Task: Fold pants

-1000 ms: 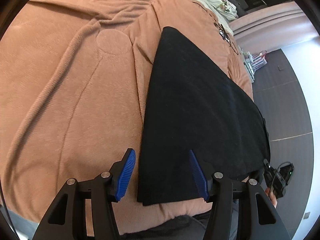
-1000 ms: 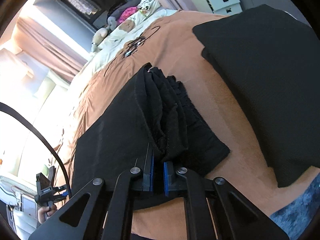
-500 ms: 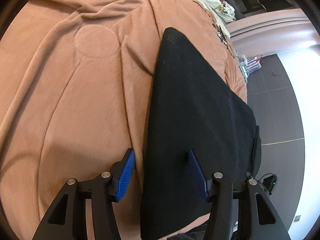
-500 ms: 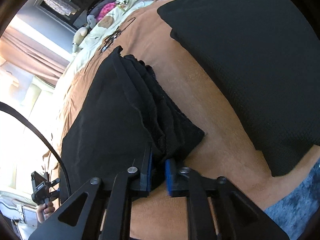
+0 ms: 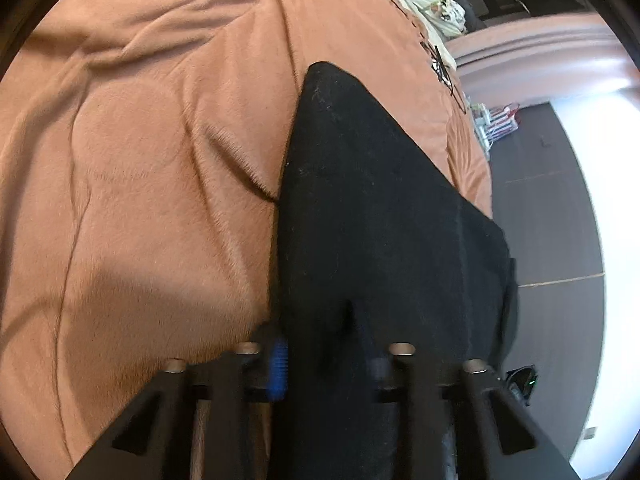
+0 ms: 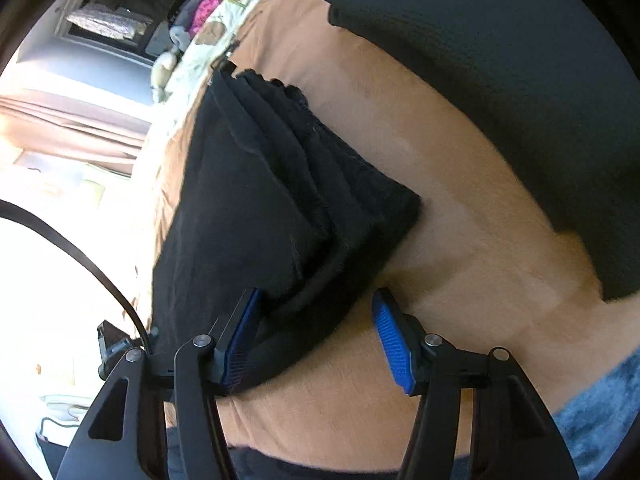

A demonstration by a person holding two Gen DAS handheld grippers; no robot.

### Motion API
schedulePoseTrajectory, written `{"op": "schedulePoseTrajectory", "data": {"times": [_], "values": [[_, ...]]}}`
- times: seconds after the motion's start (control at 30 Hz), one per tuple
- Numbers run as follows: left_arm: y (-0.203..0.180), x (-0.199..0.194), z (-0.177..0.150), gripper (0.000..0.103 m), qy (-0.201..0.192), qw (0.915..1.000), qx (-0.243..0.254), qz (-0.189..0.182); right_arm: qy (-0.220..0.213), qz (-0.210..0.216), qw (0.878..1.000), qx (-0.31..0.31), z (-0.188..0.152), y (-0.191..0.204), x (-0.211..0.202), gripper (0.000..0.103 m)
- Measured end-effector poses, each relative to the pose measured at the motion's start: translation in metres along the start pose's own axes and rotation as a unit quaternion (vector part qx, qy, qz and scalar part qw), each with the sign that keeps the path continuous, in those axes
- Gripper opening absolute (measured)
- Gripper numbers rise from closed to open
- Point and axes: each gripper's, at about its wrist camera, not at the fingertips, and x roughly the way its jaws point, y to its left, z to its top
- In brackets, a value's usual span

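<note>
The black pants (image 5: 372, 216) lie flat on the orange-brown blanket (image 5: 152, 168) that covers the bed, folded into a long dark panel running away toward the pillows. From the right side their bunched end (image 6: 288, 200) shows stacked pleats, one layer over another, ending in a blunt corner on the blanket.

The left gripper (image 5: 326, 360) sits low over the near end of the pants, the cloth running in between its two blue pads (image 5: 278, 364). That view is blurred, and I cannot tell whether the fingers are pressing the cloth or only standing either side of it.

The right gripper (image 6: 318, 340) has its jaws spread wide. Its left pad (image 6: 240, 340) touches the edge of the bunched cloth, while the other pad stands apart over bare blanket.

Just beyond, to the right, a second black garment (image 6: 500, 92) lies spread on the blanket, apart from the pants. Stuffed toys (image 6: 208, 28) rest at the head of the bed.
</note>
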Motion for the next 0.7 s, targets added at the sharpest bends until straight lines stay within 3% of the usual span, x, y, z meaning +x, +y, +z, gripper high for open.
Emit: {"op": "schedulePoseTrajectory", "data": {"times": [0.1, 0.17, 0.27, 0.47, 0.7], "values": [[-0.006, -0.008, 0.002, 0.008, -0.010, 0.9999, 0.009, 0.010, -0.009, -0.003, 1.000, 0.000, 0.006, 0.001, 0.005, 0.050], [-0.012, -0.014, 0.003, 0.007, -0.016, 0.9996, 0.017, 0.015, -0.011, -0.007, 1.000, -0.005, 0.004, 0.005, 0.009, 0.033], [-0.019, -0.030, 0.007, 0.007, -0.030, 0.9993, 0.022, 0.008, -0.019, -0.004, 1.000, -0.020, -0.006, 0.016, 0.006, 0.023], [-0.027, -0.062, 0.021, 0.007, -0.051, 0.9981, 0.035, 0.005, -0.019, 0.012, 0.999, -0.044, -0.017, 0.039, 0.004, 0.019], [-0.010, -0.097, 0.039, 0.005, -0.073, 0.9965, 0.035, 0.021, 0.006, 0.019, 0.998, -0.067, -0.030, 0.064, 0.025, 0.018]]}}
